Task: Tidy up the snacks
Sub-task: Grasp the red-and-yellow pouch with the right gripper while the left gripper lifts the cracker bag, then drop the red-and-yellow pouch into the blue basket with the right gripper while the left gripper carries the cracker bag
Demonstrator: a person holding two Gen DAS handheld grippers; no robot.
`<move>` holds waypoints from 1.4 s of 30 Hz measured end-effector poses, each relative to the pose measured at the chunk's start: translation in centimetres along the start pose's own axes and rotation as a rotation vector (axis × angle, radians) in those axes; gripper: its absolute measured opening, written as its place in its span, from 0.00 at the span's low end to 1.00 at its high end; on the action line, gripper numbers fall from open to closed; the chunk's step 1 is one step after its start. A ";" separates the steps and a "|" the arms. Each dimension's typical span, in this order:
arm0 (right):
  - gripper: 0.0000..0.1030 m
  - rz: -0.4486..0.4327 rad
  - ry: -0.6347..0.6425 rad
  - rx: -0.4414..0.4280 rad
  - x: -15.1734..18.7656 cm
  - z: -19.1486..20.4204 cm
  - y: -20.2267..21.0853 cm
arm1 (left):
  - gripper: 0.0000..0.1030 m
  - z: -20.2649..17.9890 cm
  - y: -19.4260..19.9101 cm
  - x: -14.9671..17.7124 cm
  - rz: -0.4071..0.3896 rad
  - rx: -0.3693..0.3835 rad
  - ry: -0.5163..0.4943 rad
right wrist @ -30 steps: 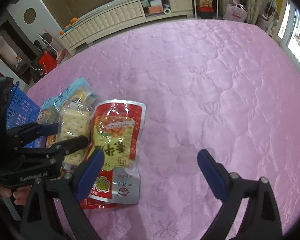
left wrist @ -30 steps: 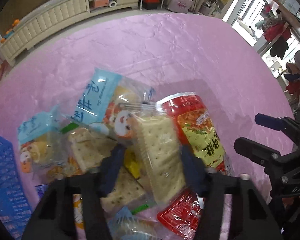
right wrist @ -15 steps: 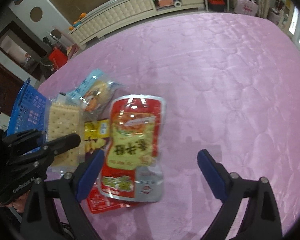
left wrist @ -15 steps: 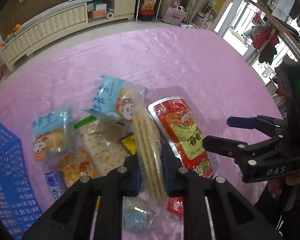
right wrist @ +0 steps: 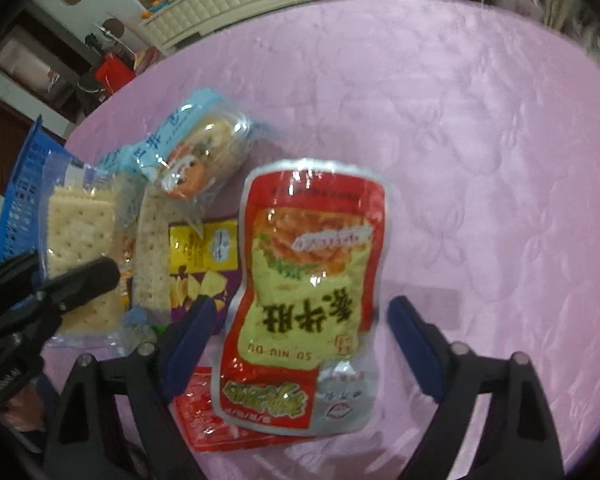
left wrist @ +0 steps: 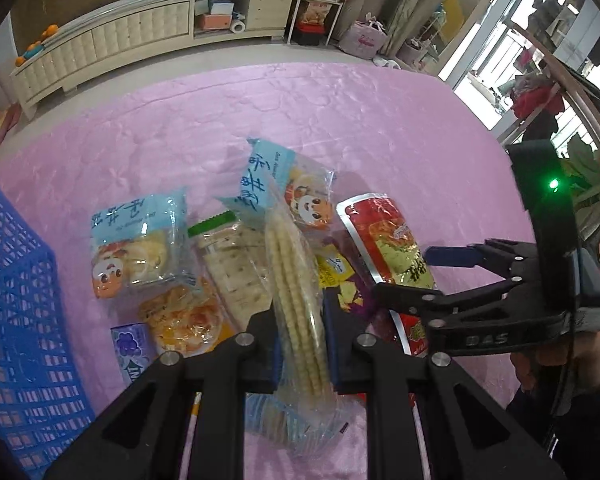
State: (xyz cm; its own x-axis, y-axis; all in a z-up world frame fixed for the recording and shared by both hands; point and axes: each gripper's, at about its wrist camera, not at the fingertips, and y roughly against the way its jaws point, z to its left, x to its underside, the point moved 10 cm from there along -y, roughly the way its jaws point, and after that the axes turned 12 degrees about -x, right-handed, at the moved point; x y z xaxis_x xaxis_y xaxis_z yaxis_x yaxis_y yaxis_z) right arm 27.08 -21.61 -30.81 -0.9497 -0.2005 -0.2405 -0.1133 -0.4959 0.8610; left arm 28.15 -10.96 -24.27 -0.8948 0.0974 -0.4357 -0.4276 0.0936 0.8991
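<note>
L view only: grape pack (left wrist: 130, 344) beside basket (left wrist: 16, 300)

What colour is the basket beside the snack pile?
Blue, with an open grid pattern. The basket shows best in the left wrist view, at the left edge.

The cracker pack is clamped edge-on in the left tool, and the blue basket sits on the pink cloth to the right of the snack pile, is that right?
Not quite. The blue basket sits to the left of the snack pile, as the left wrist view shows. The rest holds: the cracker pack is clamped edge-on in the left tool, over the pink cloth.
</note>
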 end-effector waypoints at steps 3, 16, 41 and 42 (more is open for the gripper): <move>0.55 -0.009 0.030 0.013 0.4 0.3 0.2 | 0.15 -0.1 0.1 0.1 0.002 -0.001 0.001; 0.52 -0.174 0.083 -0.103 2.5 5.0 8.7 | 0.15 0.2 8.0 1.7 -0.078 0.084 0.039; 0.51 -0.232 0.461 -0.114 2.3 23.3 13.6 | 0.15 10.6 23.9 5.5 -0.285 -0.060 0.031; 0.51 -0.230 0.476 -0.116 2.1 23.9 13.4 | 0.15 11.2 24.2 5.6 -0.286 -0.064 0.035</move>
State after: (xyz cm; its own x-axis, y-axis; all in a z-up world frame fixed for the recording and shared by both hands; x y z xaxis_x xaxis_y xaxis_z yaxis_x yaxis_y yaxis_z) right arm 16.57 -8.47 -9.02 -0.6637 -0.4235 -0.6165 -0.2436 -0.6569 0.7135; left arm 14.22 2.94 -5.45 -0.7400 0.0413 -0.6713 -0.6695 0.0493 0.7411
